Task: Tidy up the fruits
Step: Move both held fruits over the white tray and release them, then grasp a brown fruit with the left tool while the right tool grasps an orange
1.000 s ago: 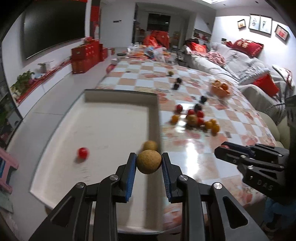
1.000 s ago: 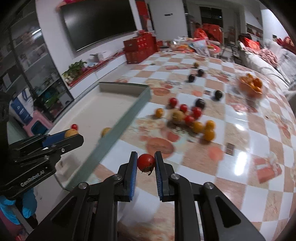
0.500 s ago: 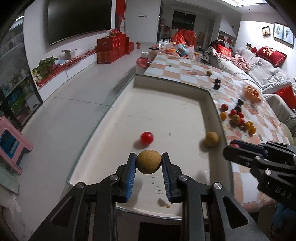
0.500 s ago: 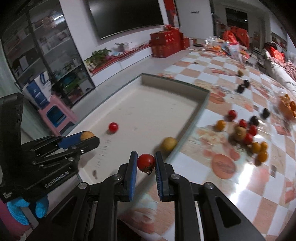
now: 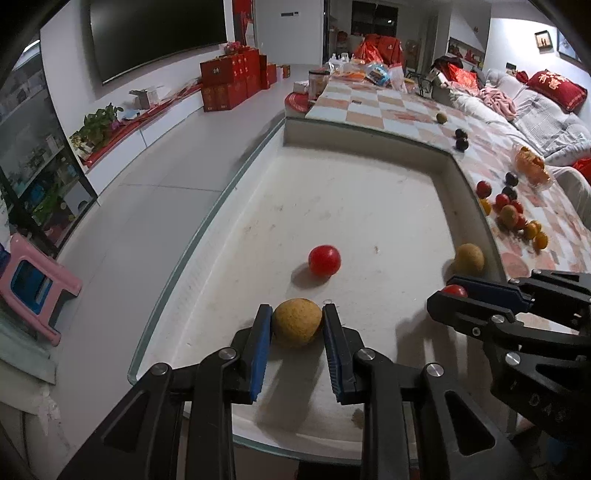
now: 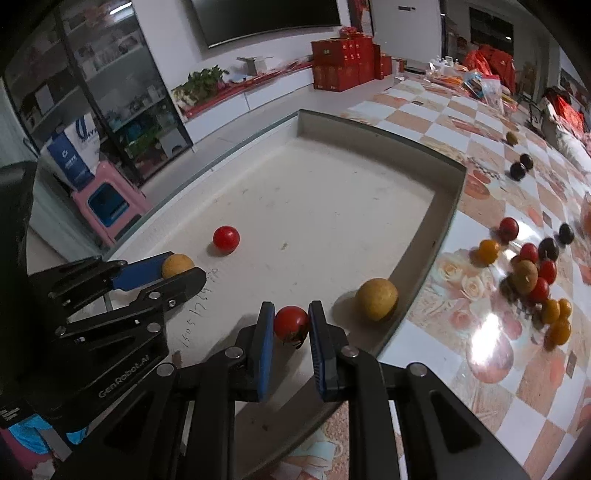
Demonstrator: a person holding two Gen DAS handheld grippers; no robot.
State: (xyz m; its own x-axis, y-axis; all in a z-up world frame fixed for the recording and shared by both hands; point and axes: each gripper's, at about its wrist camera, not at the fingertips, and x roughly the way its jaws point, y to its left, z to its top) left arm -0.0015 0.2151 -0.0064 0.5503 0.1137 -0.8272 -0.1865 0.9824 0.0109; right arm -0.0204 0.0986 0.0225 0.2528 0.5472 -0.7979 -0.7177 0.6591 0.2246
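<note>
Both tongs hang over the shallow white rectangular tray (image 5: 369, 192) at the near end of the long surface (image 6: 491, 398), which wears a glossy checked cloth of orange and white squares with printed roses. The left tongs (image 5: 297, 325) are clamped on a round tan rough-skinned fruit (image 5: 296, 322), held just above the tray floor. The right tongs (image 6: 291, 326) pinch a small red tomato (image 6: 291, 323), also over the tray.

Two fruits lie loose in the tray: a red tomato (image 5: 324, 260) near the middle and a second tan round fruit (image 6: 376, 298) against the tray's right wall. Out on the cloth beside the tray sits a cluster of small red, orange and dark fruits (image 6: 532, 273), with two dark ones (image 6: 521, 167) well apart farther along.

Around the room: a big dark wall-mounted screen (image 5: 155, 33), stacked red gift boxes (image 5: 232, 79) on the floor, a pink plastic stool (image 5: 33, 284), and a pale sofa with red cushions (image 5: 554, 92).
</note>
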